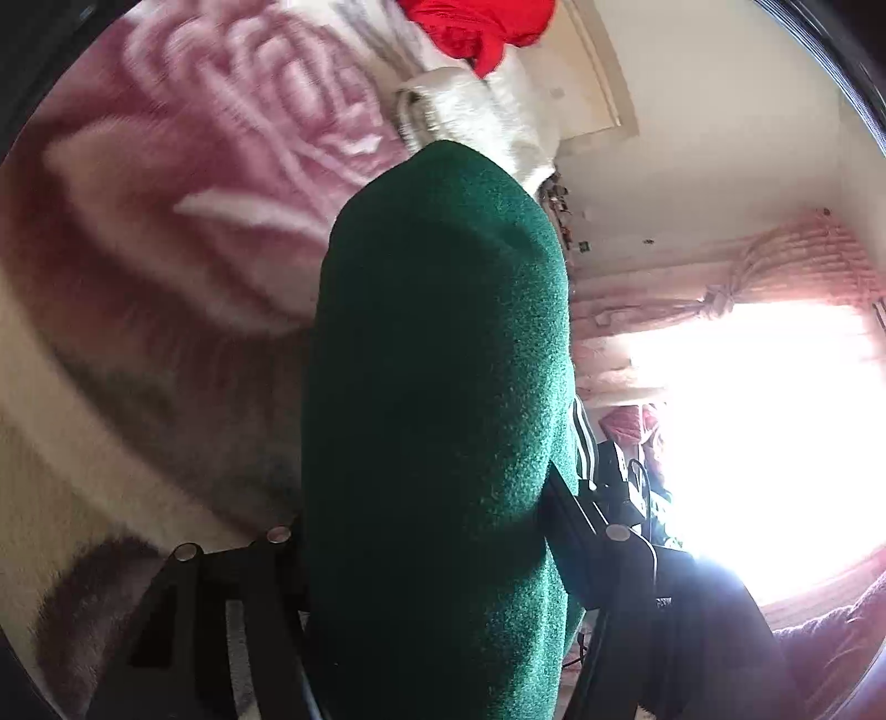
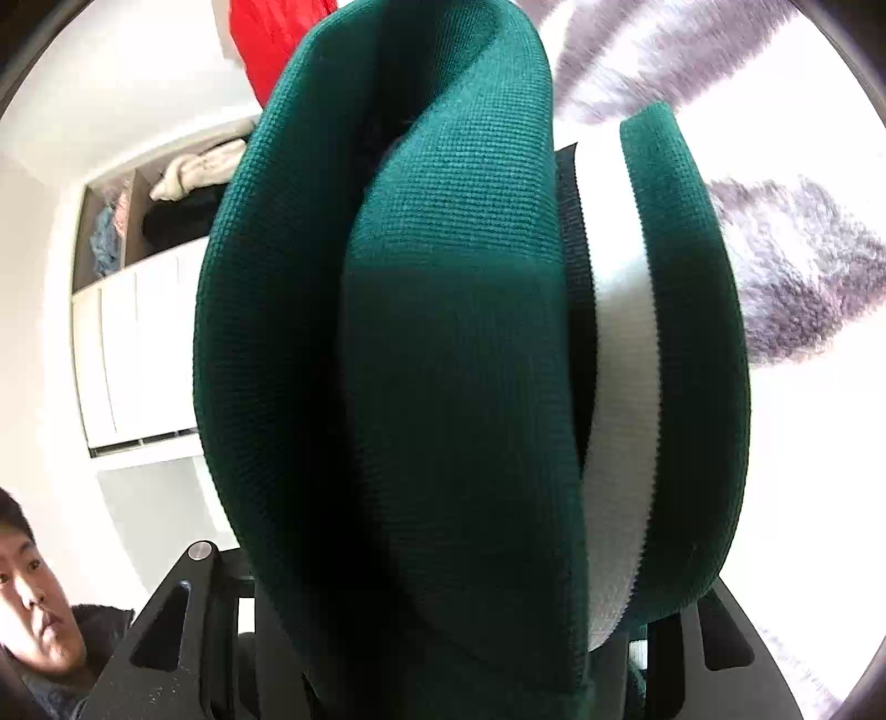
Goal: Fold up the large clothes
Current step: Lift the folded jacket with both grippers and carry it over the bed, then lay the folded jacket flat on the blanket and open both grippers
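Garment: I see a green garment (image 1: pixel 437 399) bunched between the jaws of both grippers, lifted above a rose-patterned blanket (image 1: pixel 183 183)
Left gripper (image 1: pixel 443 554): jaws part-way closed with 1 thick fold of green cloth filling the gap; I judge it clamped on the cloth, though the pads are hidden
Right gripper (image 2: pixel 443 581): jaws likewise part-way closed on several layers, including a white stripe (image 2: pixel 614 387); pads also hidden
Axis: in both views the fold runs straight out from the jaws, along the fingers
Nearer hand: I cannot tell; each holds its own end
Surroundings: red cloth (image 1: pixel 482 27) lies beyond on the blanket
Next move, my judgement: draw the 2 held ends apart to straighten the span before laying it flat
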Tool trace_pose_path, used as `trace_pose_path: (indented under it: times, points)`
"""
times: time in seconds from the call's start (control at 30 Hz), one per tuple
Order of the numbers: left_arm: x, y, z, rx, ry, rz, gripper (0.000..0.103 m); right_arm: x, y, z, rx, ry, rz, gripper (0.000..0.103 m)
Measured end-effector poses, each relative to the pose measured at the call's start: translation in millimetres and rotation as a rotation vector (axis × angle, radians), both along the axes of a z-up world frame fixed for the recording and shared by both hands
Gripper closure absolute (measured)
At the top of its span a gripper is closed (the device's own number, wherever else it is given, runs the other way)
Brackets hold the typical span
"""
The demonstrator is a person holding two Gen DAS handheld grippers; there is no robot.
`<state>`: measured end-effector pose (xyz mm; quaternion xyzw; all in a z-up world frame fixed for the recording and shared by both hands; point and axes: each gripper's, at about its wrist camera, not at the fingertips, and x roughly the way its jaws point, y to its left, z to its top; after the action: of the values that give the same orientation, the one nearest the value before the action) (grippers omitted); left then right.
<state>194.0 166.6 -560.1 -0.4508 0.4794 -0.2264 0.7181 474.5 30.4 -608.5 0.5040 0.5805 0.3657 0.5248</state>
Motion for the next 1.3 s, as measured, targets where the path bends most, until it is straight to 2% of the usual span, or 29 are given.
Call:
trace_pose_path:
  times: [0.13, 0.2, 0.3, 0.4, 0.43, 0.47, 0.53, 0.6, 0.63, 0.7, 0.77, 0.83, 0.9, 0.93, 1.0, 1.03, 1.07, 1.1, 1.13, 1.2, 1.3]
  points:
    - [47.6, -1.0, 32.8, -0.006, -0.047, -0.039, 0.043, 28.7, -4.0, 32.5, -0.003, -0.032, -0.047, 0.051]
    - [69.3, -2.2, 46.3, -0.007, -0.068, -0.052, 0.043, 54.1, -8.3, 55.4, -0.015, -0.062, -0.065, 0.051]
    - [127.6, -4.6, 77.3, -0.010, -0.111, -0.069, 0.043, 105.0, -10.9, 92.4, -0.037, -0.107, -0.093, 0.051]
    - [199.3, -4.4, 107.5, 0.005, -0.170, -0.091, 0.043, 170.9, -14.5, 127.5, -0.051, -0.165, -0.113, 0.051]
    - [234.2, -2.7, 118.0, 0.015, -0.197, -0.100, 0.043, 197.8, -15.1, 137.5, -0.052, -0.186, -0.121, 0.051]
    - [252.8, -1.4, 122.6, 0.019, -0.211, -0.107, 0.043, 222.6, -15.1, 145.0, -0.055, -0.205, -0.126, 0.051]
    - [318.0, 4.1, 130.0, 0.034, -0.250, -0.122, 0.043, 271.9, -7.7, 155.5, -0.057, -0.242, -0.145, 0.051]
    - [356.8, 7.0, 128.8, 0.043, -0.268, -0.133, 0.043, 328.8, -15.3, 161.4, -0.055, -0.274, -0.169, 0.051]
    - [391.3, 9.5, 122.2, 0.048, -0.275, -0.144, 0.043, 358.0, -13.7, 159.3, -0.053, -0.286, -0.178, 0.051]
    - [430.3, 9.5, 105.9, 0.063, -0.265, -0.149, 0.043, 404.1, -26.5, 147.2, -0.067, -0.296, -0.195, 0.051]
    - [470.4, 9.7, 72.8, 0.074, -0.225, -0.149, 0.043, 441.7, -26.3, 127.9, -0.086, -0.295, -0.209, 0.051]
    - [498.2, 9.7, 27.8, 0.100, -0.126, -0.145, 0.043, 480.6, -26.0, 100.1, -0.120, -0.275, -0.222, 0.051]
    - [507.1, 10.9, -12.9, 0.101, -0.020, -0.140, 0.043, 506.4, -23.2, 63.0, -0.172, -0.224, -0.246, 0.051]
    - [509.0, 14.4, -25.5, 0.075, 0.001, -0.112, 0.042, 513.7, -22.5, 49.8, -0.205, -0.213, -0.257, 0.051]
    - [505.2, 19.1, -33.8, 0.005, -0.020, -0.110, 0.040, 525.9, -22.1, 28.2, -0.244, -0.190, -0.289, 0.050]
    - [500.7, 22.4, -36.9, -0.016, -0.006, -0.098, 0.040, 531.0, -20.3, 24.3, -0.250, -0.187, -0.291, 0.043]
    - [496.6, 24.2, -36.6, -0.018, 0.004, -0.099, 0.040, 535.6, -19.4, 25.8, -0.263, -0.182, -0.276, 0.040]
    - [494.5, 24.8, -34.8, -0.009, 0.010, -0.098, 0.040, 540.0, -16.2, 30.6, -0.300, -0.189, -0.242, 0.031]
    - [489.8, 24.2, -28.9, 0.016, 0.017, -0.100, 0.040, 541.9, -17.0, 36.5, -0.363, -0.191, -0.213, 0.022]
    - [484.2, 21.2, -14.0, 0.089, 0.022, -0.107, 0.034, 540.2, -28.2, 49.2, -0.487, -0.179, -0.164, 0.012]
    - [483.5, 14.9, 5.9, 0.236, 0.037, -0.049, 0.030, 534.5, -15.4, 83.3, -0.728, -0.231, -0.135, 0.010]
